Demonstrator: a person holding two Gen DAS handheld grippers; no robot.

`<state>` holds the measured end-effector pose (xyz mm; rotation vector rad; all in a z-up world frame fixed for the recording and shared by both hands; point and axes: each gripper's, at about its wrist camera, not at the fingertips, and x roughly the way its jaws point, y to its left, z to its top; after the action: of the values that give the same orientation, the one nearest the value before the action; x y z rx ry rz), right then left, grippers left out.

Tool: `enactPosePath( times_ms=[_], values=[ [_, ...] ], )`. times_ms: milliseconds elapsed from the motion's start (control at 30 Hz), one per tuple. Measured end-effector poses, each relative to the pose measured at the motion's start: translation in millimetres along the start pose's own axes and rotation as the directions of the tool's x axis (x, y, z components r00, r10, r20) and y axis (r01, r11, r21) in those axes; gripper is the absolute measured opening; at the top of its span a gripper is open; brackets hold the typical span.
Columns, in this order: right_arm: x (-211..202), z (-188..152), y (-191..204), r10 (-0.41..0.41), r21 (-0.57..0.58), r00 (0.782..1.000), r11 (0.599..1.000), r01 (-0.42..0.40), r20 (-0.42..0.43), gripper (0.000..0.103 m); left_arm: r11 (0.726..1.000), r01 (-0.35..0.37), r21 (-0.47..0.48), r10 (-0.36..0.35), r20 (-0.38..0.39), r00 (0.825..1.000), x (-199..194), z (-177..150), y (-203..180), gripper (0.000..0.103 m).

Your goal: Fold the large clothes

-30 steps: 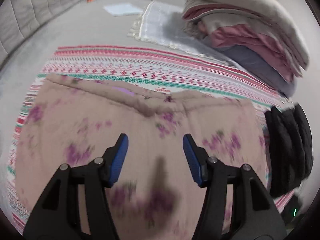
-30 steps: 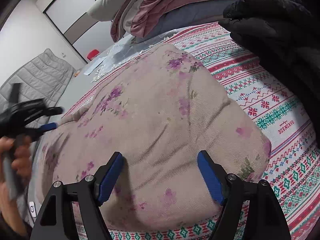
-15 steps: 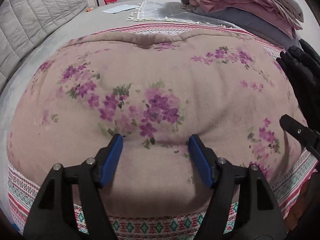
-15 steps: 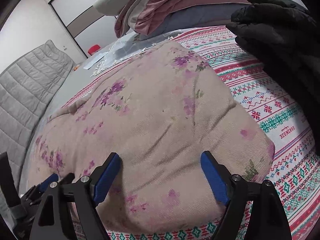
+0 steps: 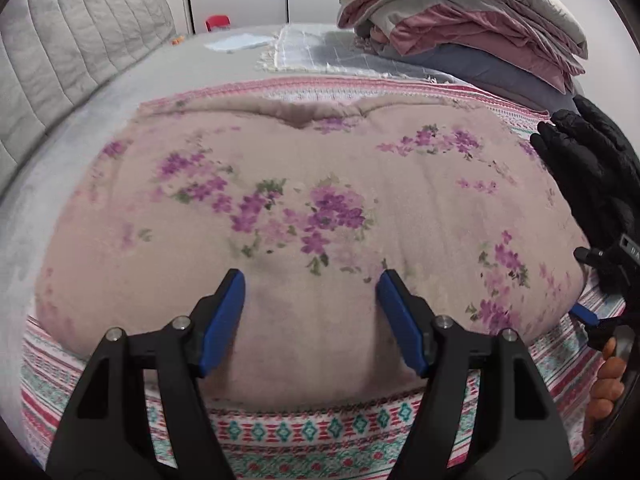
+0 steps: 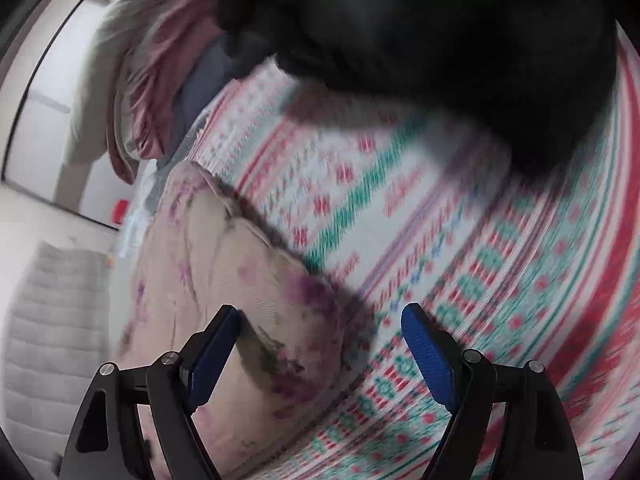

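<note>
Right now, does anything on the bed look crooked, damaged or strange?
Nothing stands out. The beige garment with purple flowers lies flat and folded on the striped red, green and white blanket. The pile of folded pink and grey bedding looks tidy. The right wrist view is blurred, so small faults there stay unclear.

Floral garment (image 5: 320,200) on patterned blanket (image 5: 304,432); bedding stack (image 5: 460,20) behind, right.

Soft even indoor light, left view sharp, right view motion-smeared (fisheye-bent edges), faint shadows
</note>
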<state>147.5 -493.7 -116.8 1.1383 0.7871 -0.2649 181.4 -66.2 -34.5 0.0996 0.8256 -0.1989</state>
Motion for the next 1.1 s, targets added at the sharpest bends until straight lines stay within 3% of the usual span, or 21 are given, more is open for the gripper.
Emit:
enactPosePath(
  times_ms=[67, 133, 167, 200, 300, 433, 533, 600, 700, 867, 967, 1100],
  values=[
    [-1.7, -7.2, 7.2, -0.003, -0.009, 0.999, 1.0, 0.003, 0.033, 0.085, 1.0, -0.009, 0.026, 0.01, -0.033, 0.999, 10.0, -3.4, -2.3, 0.071],
    [2.5, -18.0, 17.7, 0.041, -0.033, 0.999, 0.999, -0.04, 0.027, 0.085, 1.0, 0.004, -0.008, -0.005, -0.068, 0.998, 25.4, -8.3, 2.0, 0.072],
    [11.7, -26.1, 24.0, 0.078, -0.041, 0.997, 0.996, -0.079, -0.016, 0.085, 1.0, 0.008, -0.015, -0.009, -0.071, 0.997, 27.9, -8.7, 3.5, 0.073],
    [19.4, -32.9, 27.9, 0.065, -0.044, 0.997, 0.997, -0.066, -0.038, 0.086, 1.0, 0.011, -0.019, -0.012, -0.074, 0.997, 28.3, -7.5, 3.9, 0.073],
    [36.9, -49.0, 35.3, 0.129, -0.017, 0.989, 0.991, -0.13, -0.07, 0.086, 1.0, 0.01, -0.015, -0.011, -0.071, 0.997, 27.2, -7.8, 3.8, 0.073],
    [40.6, -55.0, 48.3, 0.127, -0.081, 0.991, 0.988, -0.13, -0.036, 0.086, 1.0, 0.013, -0.013, -0.014, -0.064, 0.998, 25.7, -7.0, 4.6, 0.073],
    [35.3, -54.3, 48.9, 0.158, -0.083, 0.987, 0.984, -0.158, -0.006, 0.076, 0.999, 0.028, -0.024, -0.03, -0.063, 0.998, 24.6, -8.5, 6.4, 0.073],
    [23.0, -54.7, 54.1, 0.177, -0.121, 0.984, 0.977, -0.173, 0.027, 0.05, 0.999, 0.028, -0.026, -0.029, -0.062, 0.998, 26.8, -9.9, 5.2, 0.073],
    [0.2, -62.1, 79.0, 0.22, -0.257, 0.973, 0.947, -0.194, 0.075, 0.036, 1.0, 0.014, -0.025, -0.016, -0.058, 0.998, 26.2, -10.3, 4.1, 0.073],
    [-24.8, -95.0, 125.1, 0.23, -0.508, 0.959, 0.853, -0.118, 0.164, 0.032, 0.999, 0.028, -0.043, -0.031, -0.063, 0.998, 25.4, -8.2, 7.7, 0.073],
    [-25.9, -92.0, 125.2, 0.234, -0.494, 0.96, 0.86, -0.13, 0.156, 0.032, 0.999, 0.036, -0.041, -0.038, -0.05, 0.998, 17.1, -3.3, 9.2, 0.073],
    [-26.8, -81.4, 113.4, 0.245, -0.451, 0.961, 0.878, -0.162, 0.131, 0.032, 1.0, -0.01, 0.01, 0.01, 0.022, 1.0, -0.9, 17.1, 6.5, 0.073]
  ],
)
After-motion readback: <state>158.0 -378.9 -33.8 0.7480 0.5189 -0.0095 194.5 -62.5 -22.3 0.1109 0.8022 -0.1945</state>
